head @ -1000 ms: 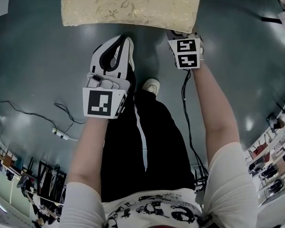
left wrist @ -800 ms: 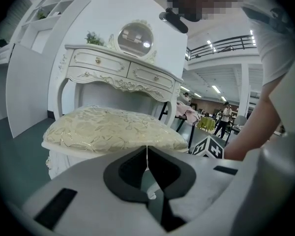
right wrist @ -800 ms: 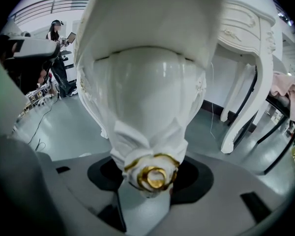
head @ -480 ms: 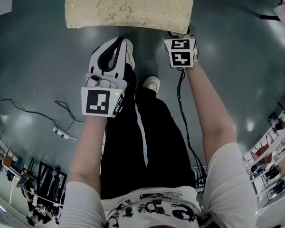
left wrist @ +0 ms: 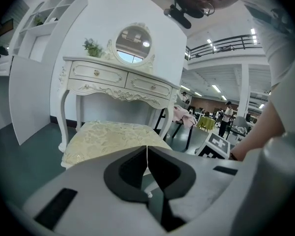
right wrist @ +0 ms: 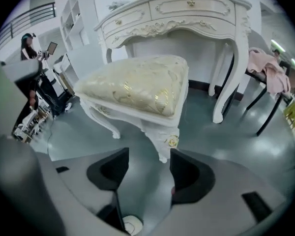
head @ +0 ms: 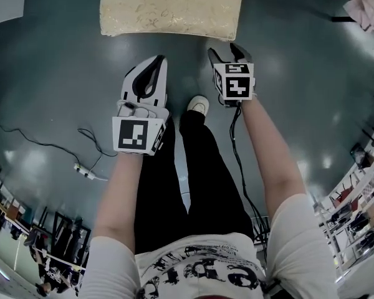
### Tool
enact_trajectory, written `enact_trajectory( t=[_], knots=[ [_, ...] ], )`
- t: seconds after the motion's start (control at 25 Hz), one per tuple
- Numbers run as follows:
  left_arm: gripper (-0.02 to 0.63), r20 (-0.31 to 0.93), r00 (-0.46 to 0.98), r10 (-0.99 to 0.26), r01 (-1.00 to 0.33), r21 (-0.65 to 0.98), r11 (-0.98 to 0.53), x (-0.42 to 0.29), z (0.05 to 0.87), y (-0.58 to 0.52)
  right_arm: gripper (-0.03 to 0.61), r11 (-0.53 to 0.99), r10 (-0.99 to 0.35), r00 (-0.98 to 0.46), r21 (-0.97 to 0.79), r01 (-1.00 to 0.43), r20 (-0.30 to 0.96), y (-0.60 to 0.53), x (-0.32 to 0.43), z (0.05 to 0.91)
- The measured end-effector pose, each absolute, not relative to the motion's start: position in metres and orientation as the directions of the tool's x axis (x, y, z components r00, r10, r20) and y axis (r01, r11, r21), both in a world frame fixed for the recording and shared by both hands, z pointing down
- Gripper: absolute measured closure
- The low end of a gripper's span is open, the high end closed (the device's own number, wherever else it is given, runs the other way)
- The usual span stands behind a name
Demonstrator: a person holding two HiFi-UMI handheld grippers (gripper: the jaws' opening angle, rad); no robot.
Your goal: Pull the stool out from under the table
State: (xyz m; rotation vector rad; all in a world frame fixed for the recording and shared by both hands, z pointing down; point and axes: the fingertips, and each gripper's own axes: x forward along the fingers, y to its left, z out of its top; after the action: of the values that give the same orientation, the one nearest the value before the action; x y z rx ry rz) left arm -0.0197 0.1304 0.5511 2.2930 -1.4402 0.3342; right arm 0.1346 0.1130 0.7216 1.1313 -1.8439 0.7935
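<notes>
I hold my left gripper (head: 157, 62) with jaws pressed together and my right gripper (head: 223, 51) opening, empty, near the stool (head: 172, 8).

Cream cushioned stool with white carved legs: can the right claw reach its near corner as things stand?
Probably yes: the right claw, opening and empty, faces the cream cushioned stool across bare floor.

A glossy grey-green floor (head: 50, 61) fills the head view. In the left gripper view, a white wall (left wrist: 103, 11) stands at centre, open white shelving (left wrist: 49, 9) upper left, a railed balcony (left wrist: 226, 41) and strip lights (left wrist: 217, 88) at right.
</notes>
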Motion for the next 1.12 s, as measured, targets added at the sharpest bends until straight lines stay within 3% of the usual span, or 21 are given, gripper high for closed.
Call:
enact_trajectory(
  t=[0.08, 0.16, 0.24, 0.4, 0.6, 1.12],
  knots=[
    [0.592, 0.417, 0.458, -0.785, -0.889, 0.212, -0.406, -0.02, 0.539, 0.13, 0.336, 0.387, -0.409, -0.276, -0.109, -0.916, 0.87, 0.116, 0.13, 0.699],
    [0.592, 0.409, 0.49, -0.769, -0.871, 0.216, -0.44, -0.018, 0.523, 0.129, 0.473, 0.346, -0.47, -0.252, -0.086, -0.934, 0.846, 0.112, 0.133, 0.668],
    [0.592, 0.399, 0.506, -0.765, -0.863, 0.22, -0.455, -0.021, 0.503, 0.124, 0.529, 0.296, -0.525, -0.24, -0.089, -0.951, 0.816, 0.107, 0.132, 0.634],
    [0.592, 0.443, 0.507, -0.739, -0.861, 0.222, -0.458, -0.041, 0.469, 0.114, 0.546, 0.249, -0.597, -0.249, -0.119, -0.961, 0.763, 0.103, 0.122, 0.561],
    [0.592, 0.455, 0.487, -0.745, -0.867, 0.154, -0.473, -0.068, 0.406, 0.092, 0.556, 0.314, -0.695, -0.284, -0.077, -0.946, 0.66, 0.092, 0.097, 0.456],
    [0.592, 0.21, 0.511, -0.834, -0.86, 0.108, -0.499, -0.099, 0.17, 0.065, 0.56, 0.434, -0.865, -0.409, 0.025, -0.9, 0.29, 0.058, 0.037, 0.172]
  ],
)
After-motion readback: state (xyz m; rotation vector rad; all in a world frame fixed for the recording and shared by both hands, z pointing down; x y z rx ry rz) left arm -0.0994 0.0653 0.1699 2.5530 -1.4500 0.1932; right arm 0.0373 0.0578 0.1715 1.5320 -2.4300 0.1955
